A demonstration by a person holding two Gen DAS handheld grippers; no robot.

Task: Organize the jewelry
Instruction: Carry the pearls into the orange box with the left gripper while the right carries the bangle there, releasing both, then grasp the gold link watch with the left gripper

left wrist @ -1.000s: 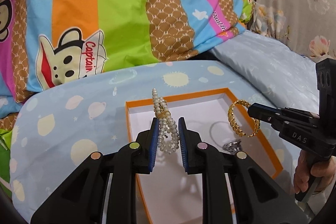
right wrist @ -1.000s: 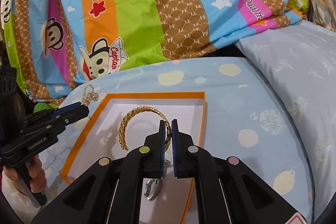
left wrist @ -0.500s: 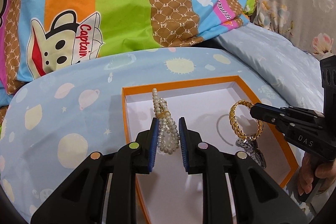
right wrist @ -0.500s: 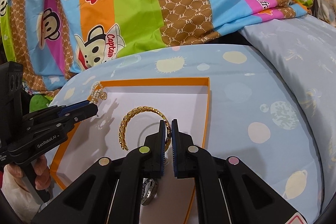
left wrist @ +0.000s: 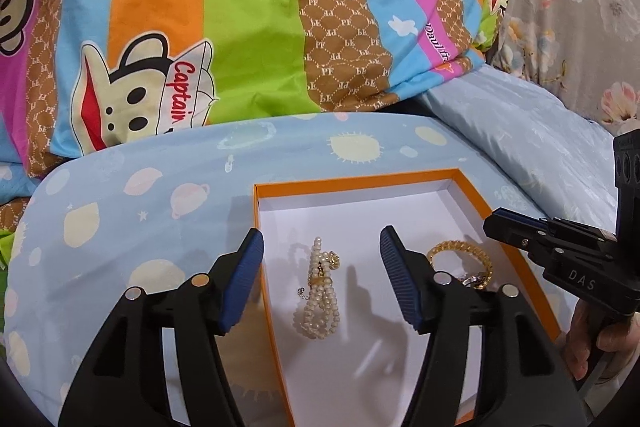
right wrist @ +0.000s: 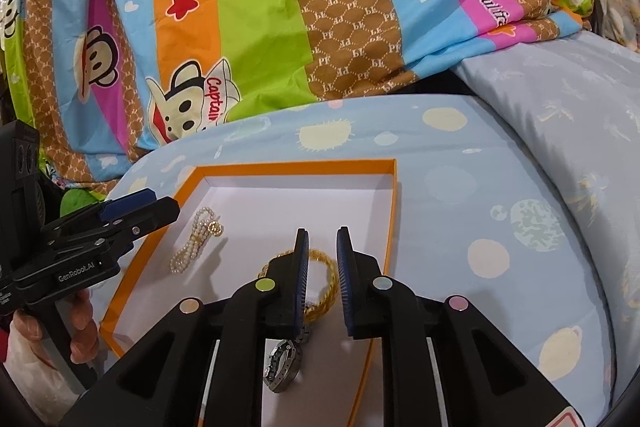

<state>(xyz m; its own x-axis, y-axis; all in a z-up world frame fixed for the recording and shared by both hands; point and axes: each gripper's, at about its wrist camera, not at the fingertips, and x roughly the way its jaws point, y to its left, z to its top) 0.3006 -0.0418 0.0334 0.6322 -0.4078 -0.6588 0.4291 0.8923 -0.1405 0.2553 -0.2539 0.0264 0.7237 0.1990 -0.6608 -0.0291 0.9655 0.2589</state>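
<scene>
Sitting on the light blue sheet with pale planets (left wrist: 132, 211) is a flat cardboard box with orange walls and a white floor (left wrist: 352, 183), and the jewelry is inside it. A white pearl bracelet with a small gold clasp (left wrist: 320, 287) lies flat on the white floor near the left side of the box. A gold chain bangle (right wrist: 326, 283) lies more to the right, and a silver metal watch (right wrist: 282, 367) lies just beside it, touching or nearly so. The left gripper (left wrist: 320, 283) hangs over the pearls with its blue pads spread wide; its jaws have just been opening, and the pearls lie loose on the floor between them, not pinched. The right gripper (right wrist: 322, 275) is over the gold bangle with its pads a little apart; its jaws have just been opening too, and the pads do not seem to press on the bangle. Part of the bangle is hidden behind the right gripper's black fingers, and the watch is half covered, so its face is hard to make out. A bright striped blanket with cartoon monkeys (right wrist: 256, 27) is piled behind the box.
</scene>
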